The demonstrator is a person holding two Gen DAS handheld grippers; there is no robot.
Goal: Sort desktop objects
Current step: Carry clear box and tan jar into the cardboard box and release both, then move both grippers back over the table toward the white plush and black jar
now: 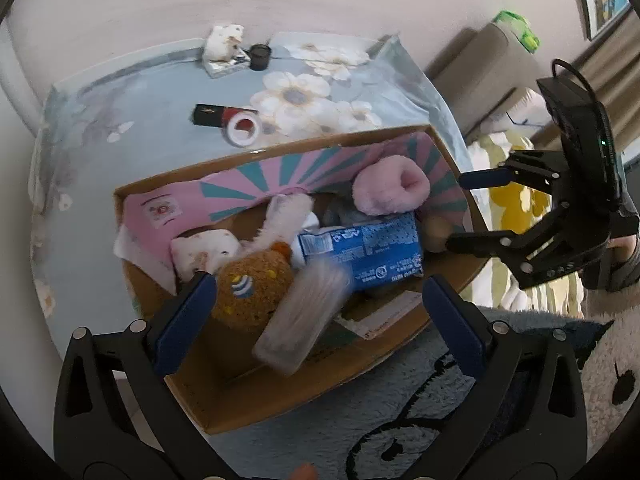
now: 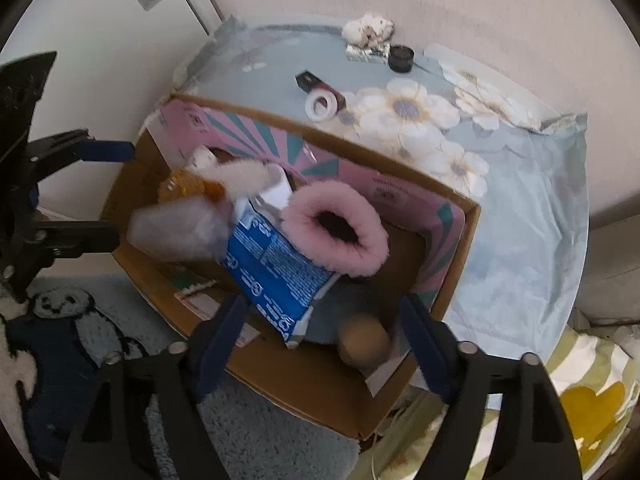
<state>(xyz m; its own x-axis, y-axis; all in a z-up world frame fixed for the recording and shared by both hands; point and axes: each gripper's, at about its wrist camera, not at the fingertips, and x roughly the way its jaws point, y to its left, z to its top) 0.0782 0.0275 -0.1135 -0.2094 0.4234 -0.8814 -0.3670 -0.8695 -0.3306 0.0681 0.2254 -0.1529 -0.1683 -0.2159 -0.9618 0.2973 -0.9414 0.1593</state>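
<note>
An open cardboard box (image 1: 280, 392) holds a brown plush toy (image 1: 252, 284), a blue packet (image 1: 372, 252), a pink fluffy slipper (image 1: 390, 190) and a white plush. A clear plastic container (image 1: 300, 316), blurred by motion, is in mid-air over the box between my open left gripper's (image 1: 320, 312) fingers, touching neither. My right gripper (image 2: 320, 340) is open and empty above the box's near corner (image 2: 320, 392); a blurred tan ball (image 2: 364, 340) lies below it. The container (image 2: 176, 232), packet (image 2: 276, 268) and slipper (image 2: 334, 236) also show in the right wrist view.
On the flowered blue cloth (image 1: 120, 92) behind the box lie a white tape roll (image 1: 242, 128), a black and red tube (image 1: 216, 115), a black jar (image 1: 260, 56) and a white figurine on a small box (image 1: 224, 46). A panda rug (image 2: 72, 320) lies on the floor.
</note>
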